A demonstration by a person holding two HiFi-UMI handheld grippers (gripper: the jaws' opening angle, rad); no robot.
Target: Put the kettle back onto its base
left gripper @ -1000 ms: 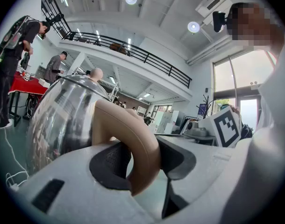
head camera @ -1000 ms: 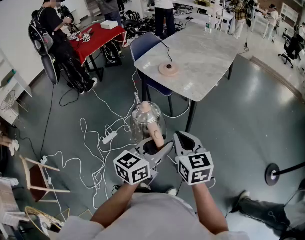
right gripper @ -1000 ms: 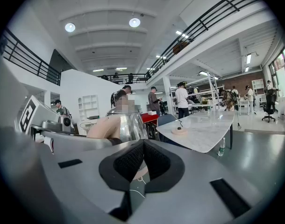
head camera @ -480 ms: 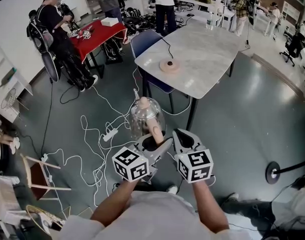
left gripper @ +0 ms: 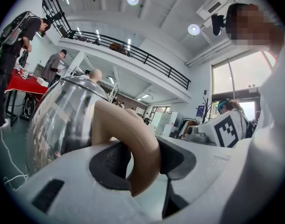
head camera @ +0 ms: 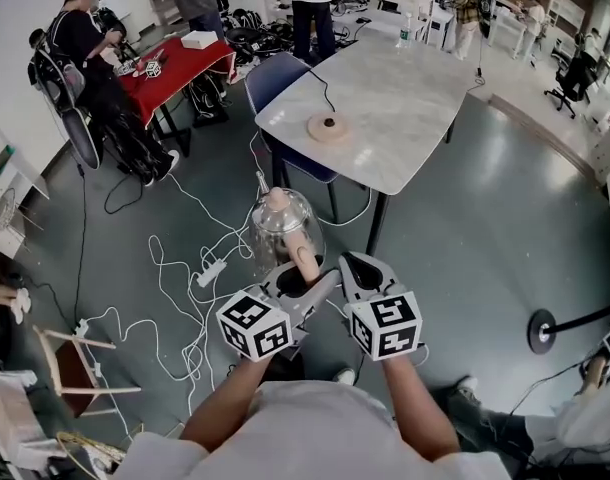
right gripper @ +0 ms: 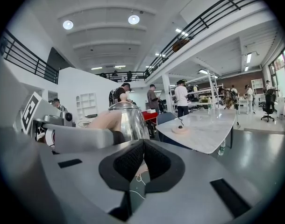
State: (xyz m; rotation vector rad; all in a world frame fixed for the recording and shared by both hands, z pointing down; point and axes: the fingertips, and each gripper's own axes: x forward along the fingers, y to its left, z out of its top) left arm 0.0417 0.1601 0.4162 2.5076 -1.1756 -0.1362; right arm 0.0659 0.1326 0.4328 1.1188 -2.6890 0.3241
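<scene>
Two grippers, one load: my left gripper (head camera: 303, 288) is clamped on the beige handle (left gripper: 135, 146). I judge this keeps the kettle (head camera: 281, 230) upright as it hangs in the air over the floor (head camera: 485, 228), well apart from its round base (head camera: 326, 128) on the marble table (head camera: 415, 118). My right gripper (right gripper: 141, 157) rides just beside it, pads pressed together on nothing.

Base (head camera: 326, 127) on table (head camera: 405, 118), kettle (head camera: 283, 230) in front of table, chair (head camera: 270, 80) beside table
</scene>
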